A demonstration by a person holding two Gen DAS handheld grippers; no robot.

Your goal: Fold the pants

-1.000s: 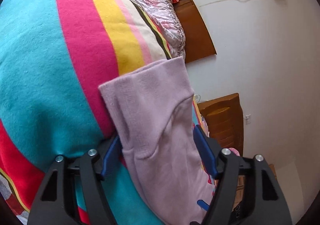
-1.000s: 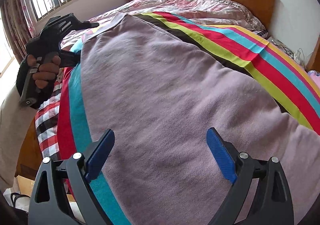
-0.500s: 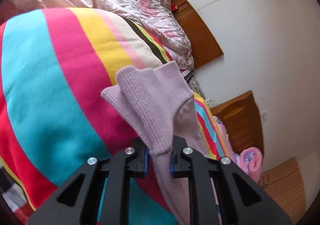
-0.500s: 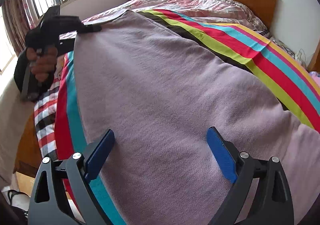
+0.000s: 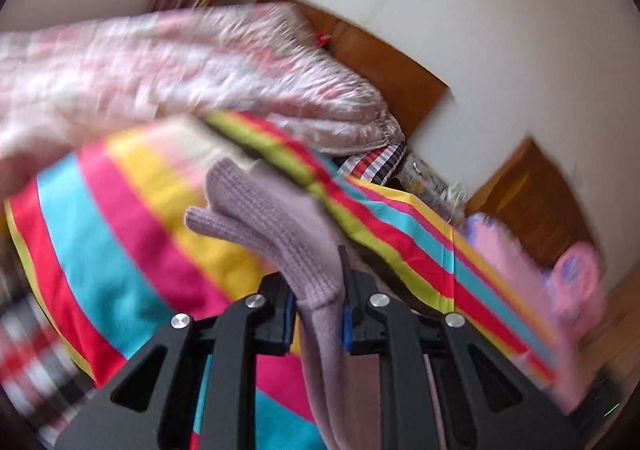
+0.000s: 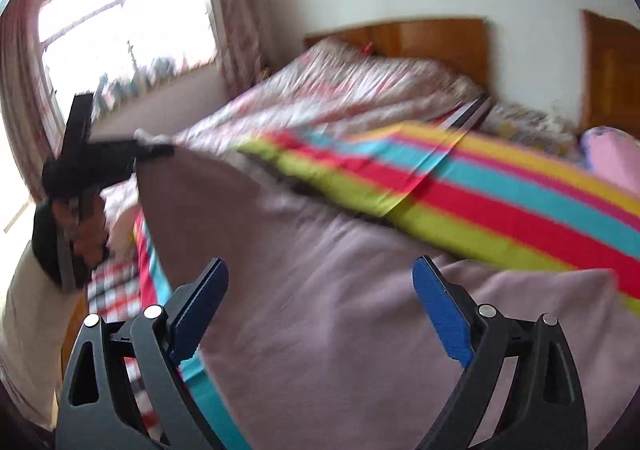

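The mauve knit pants (image 6: 340,350) lie spread over a striped blanket (image 6: 500,202) on the bed. My left gripper (image 5: 318,290) pinches one ribbed corner of the pants (image 5: 272,226) between its blue pads and holds it lifted above the blanket (image 5: 100,234); its jaws are opening slightly with the cloth still between them. From the right wrist view, the left gripper (image 6: 152,150) sits at the far left with that corner raised and the cloth hanging taut from it. My right gripper (image 6: 320,266) stands wide open over the near part of the pants, its pads off the cloth.
A pink quilt (image 6: 340,90) is bunched at the head of the bed before the wooden headboard (image 6: 432,38). A window (image 6: 120,30) is at the left. A pink plush item (image 5: 540,282) lies at the bed's right side. A hand (image 6: 80,230) grips the left tool.
The left gripper closed on the corner of the pants and lifted it off the blanket, rolling as it rose. The right gripper rose and stayed open. Both views are blurred by motion.
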